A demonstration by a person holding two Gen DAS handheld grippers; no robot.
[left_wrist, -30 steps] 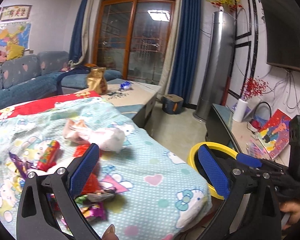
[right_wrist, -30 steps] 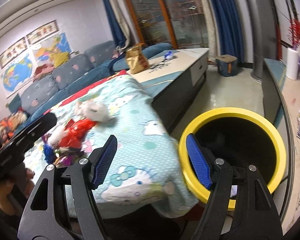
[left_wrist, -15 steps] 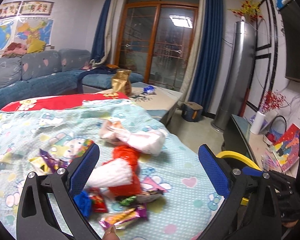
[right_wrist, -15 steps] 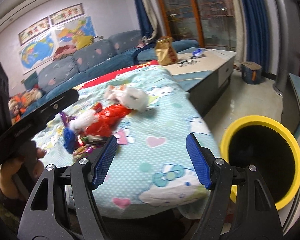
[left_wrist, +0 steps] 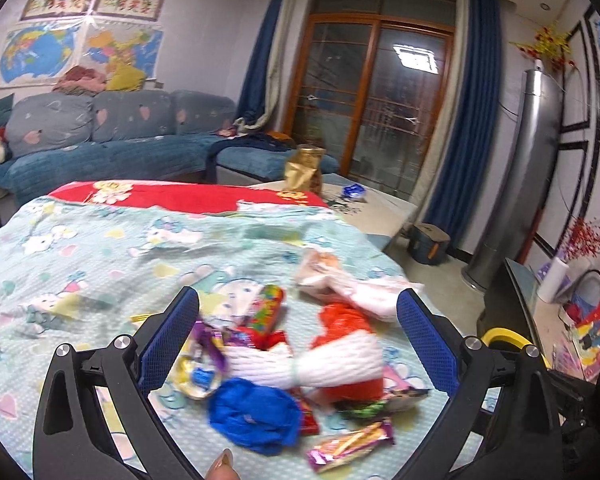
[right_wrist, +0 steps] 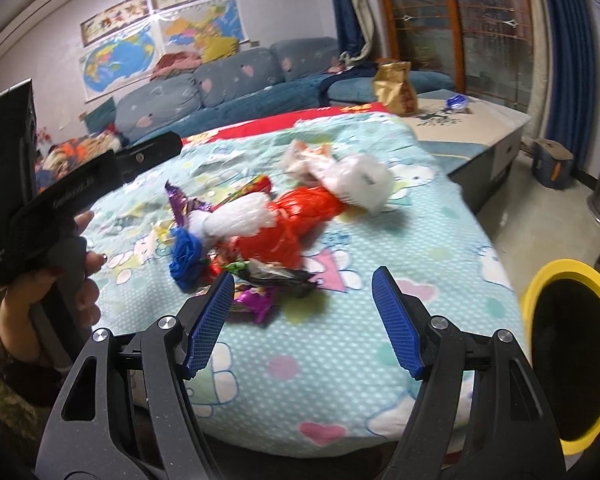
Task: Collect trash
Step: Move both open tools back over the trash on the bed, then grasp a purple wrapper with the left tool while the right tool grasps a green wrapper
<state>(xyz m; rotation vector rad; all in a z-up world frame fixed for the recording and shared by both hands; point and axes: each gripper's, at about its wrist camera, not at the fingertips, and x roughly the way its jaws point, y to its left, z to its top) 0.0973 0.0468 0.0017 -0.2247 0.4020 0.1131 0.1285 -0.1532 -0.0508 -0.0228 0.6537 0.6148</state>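
I see both my left gripper (left_wrist: 298, 344) and right gripper (right_wrist: 303, 322) spread wide, pinching nothing. The trash pile (right_wrist: 256, 228) lies on the cartoon blanket (right_wrist: 380, 352); the yellow-rimmed bin (right_wrist: 571, 354) beside it looks dark inside.

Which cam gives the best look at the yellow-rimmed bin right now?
Right wrist. The yellow-rimmed bin shows most of its rim and its dark inside there, on the floor beside the bed, cut only by the frame edge. The left wrist view shows just a short arc of the rim, hidden behind its own gripper's finger.
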